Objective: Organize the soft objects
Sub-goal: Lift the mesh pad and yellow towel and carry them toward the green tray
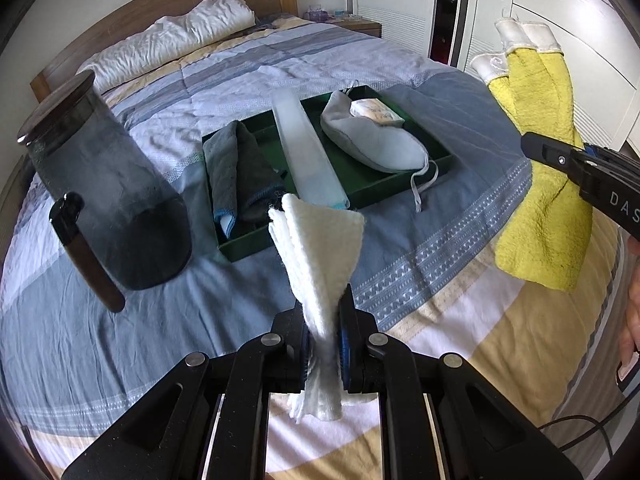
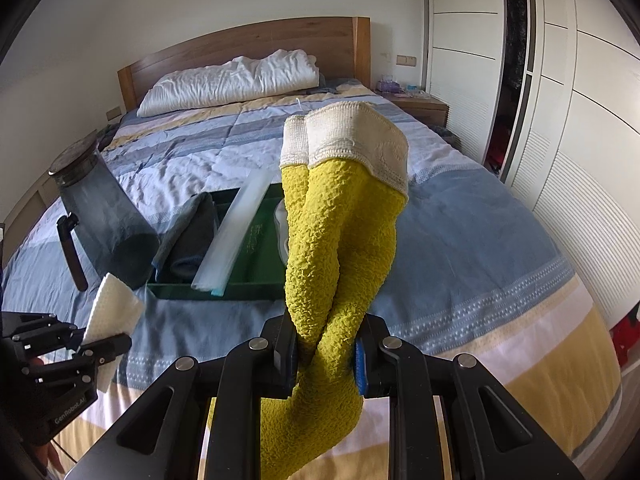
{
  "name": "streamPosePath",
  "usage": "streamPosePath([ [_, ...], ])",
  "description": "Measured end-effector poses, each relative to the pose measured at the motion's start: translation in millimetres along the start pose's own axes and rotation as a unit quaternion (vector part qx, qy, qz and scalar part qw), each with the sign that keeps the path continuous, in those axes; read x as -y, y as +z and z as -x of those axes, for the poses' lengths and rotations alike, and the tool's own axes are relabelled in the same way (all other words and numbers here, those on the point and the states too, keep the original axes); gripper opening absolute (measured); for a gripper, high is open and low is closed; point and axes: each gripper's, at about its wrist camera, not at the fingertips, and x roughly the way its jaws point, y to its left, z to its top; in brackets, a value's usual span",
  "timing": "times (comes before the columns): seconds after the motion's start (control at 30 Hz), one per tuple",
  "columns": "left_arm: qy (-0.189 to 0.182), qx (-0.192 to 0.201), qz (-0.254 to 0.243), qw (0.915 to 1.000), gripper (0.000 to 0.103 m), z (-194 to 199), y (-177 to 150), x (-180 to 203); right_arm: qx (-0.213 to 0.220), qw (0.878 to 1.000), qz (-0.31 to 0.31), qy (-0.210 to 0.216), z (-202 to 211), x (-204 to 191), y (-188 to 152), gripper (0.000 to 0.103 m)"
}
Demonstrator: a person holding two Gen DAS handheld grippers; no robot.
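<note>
1. Yellow terry fills the middle of the right wrist view: a pair of yellow socks [image 2: 344, 248] with cream cuffs stands up from the right gripper [image 2: 326, 354], whose jaws are pressed onto the bunched fabric, the loose end hanging below them.
2. From the left wrist view the same socks hang in the air at the right edge, clear of the bed [image 1: 460, 320].
3. The left gripper [image 1: 323, 344] pinches a folded white cloth [image 1: 320, 248] (waffle-textured, several layers thick); its jaws are squeezed nearly together on the fold, and the cloth fans upward above them.
4. On the striped blue, white and yellow bedspread lies a dark green tray [image 1: 360, 184].
5. Inside the tray, at its left end, rests a folded grey towel [image 1: 236, 168] with a blue edge.
6. A long translucent plastic tube [image 1: 304, 148] lies lengthwise across the tray's middle.
7. At the tray's right end sits a pale grey eye mask [image 1: 372, 140], its strap trailing over the rim onto the bedspread, with a small packet [image 1: 376, 112] on top.
8. Left of the tray, apart from it, stands a smoky glass pitcher [image 1: 108, 184] with a dark lid and handle.
9. A white pillow [image 2: 236, 80] lies against the wooden headboard [image 2: 248, 44].
</note>
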Motion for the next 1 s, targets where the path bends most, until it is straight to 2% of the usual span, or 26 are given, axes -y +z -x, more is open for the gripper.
streamPosePath([
  [0.53,0.001,0.027,-0.007,0.9996,0.01,-9,42,5,0.019,1.0,0.013,-0.008,-30,3,23,0.02],
  [1.0,0.012,0.062,0.019,0.9978,0.01,-25,89,1,0.027,0.999,0.036,0.0,-70,-8,47,0.02],
])
